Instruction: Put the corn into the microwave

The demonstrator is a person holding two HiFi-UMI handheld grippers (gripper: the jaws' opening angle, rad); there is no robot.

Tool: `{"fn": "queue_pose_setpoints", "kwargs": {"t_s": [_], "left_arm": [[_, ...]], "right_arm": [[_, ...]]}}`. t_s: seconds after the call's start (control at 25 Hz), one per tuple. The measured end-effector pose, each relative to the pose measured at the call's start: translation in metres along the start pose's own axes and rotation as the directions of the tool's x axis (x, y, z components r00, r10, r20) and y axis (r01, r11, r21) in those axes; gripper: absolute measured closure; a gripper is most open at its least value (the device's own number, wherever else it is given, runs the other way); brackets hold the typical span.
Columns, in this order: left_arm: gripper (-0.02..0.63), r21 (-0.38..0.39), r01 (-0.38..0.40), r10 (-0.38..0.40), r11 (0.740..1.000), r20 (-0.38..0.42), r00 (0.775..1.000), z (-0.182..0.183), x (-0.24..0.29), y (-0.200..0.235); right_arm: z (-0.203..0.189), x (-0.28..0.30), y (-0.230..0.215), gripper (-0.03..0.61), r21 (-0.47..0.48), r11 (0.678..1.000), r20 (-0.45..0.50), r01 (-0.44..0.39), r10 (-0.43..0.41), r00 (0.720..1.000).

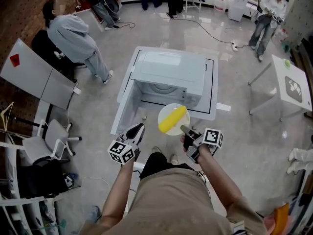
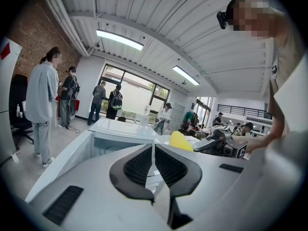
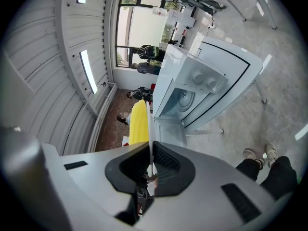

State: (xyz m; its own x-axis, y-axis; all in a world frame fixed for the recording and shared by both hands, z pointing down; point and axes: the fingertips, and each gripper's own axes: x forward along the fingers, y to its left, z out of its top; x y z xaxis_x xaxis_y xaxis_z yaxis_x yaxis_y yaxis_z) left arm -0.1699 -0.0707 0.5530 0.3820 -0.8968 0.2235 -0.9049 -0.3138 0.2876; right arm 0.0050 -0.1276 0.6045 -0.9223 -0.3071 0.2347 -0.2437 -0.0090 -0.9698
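A yellow corn cob [image 1: 172,119] lies on a round white plate [image 1: 164,126] held just in front of the white microwave [image 1: 168,72]. The microwave's door [image 1: 124,99] is swung open to the left, and its cavity shows. My right gripper [image 1: 186,129] is shut on the plate's near rim. In the right gripper view the plate [image 3: 149,117] is a thin edge-on line between the pads, with the corn [image 3: 138,121] to its left and the open microwave [image 3: 190,93] beyond. My left gripper [image 1: 135,131] is shut and holds nothing, left of the plate near the door. Its own view shows the corn [image 2: 181,141] to the right.
The microwave stands on a white table [image 1: 212,99]. A person in a grey hoodie [image 1: 73,35] bends at the left. Another white table [image 1: 291,84] stands at the right, with a person [image 1: 266,18] beyond it. An office chair [image 1: 54,138] is at lower left. A cable [image 1: 210,33] runs across the floor.
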Motion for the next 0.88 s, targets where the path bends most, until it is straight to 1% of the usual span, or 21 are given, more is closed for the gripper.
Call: {"fn": "queue_pose_setpoints", "kwargs": {"t_s": [0.24,0.56,0.76,0.88], "left_arm": [[0.604,0.001,0.018,-0.018,1.0,-0.008,1.0,0.009,0.015,0.022],[0.606,0.01,0.087,-0.086,0.996,-0.033,0.996,0.025,0.043,0.048],[0.604,0.005,0.137,-0.137,0.991,-0.056,0.989,0.027,0.061,0.064],[0.604,0.003,0.152,-0.151,0.988,-0.069,0.986,0.026,0.071,0.073]], "right_arm": [[0.009,0.021,0.002,0.561,0.018,1.0,0.013,-0.004,0.004,1.0],[0.024,0.047,0.006,0.561,0.041,0.999,0.064,0.01,-0.012,0.998],[0.031,0.071,-0.003,0.561,0.054,0.998,0.09,0.02,-0.024,0.996],[0.031,0.086,-0.011,0.561,0.08,0.996,0.102,0.029,-0.037,0.994]]}}
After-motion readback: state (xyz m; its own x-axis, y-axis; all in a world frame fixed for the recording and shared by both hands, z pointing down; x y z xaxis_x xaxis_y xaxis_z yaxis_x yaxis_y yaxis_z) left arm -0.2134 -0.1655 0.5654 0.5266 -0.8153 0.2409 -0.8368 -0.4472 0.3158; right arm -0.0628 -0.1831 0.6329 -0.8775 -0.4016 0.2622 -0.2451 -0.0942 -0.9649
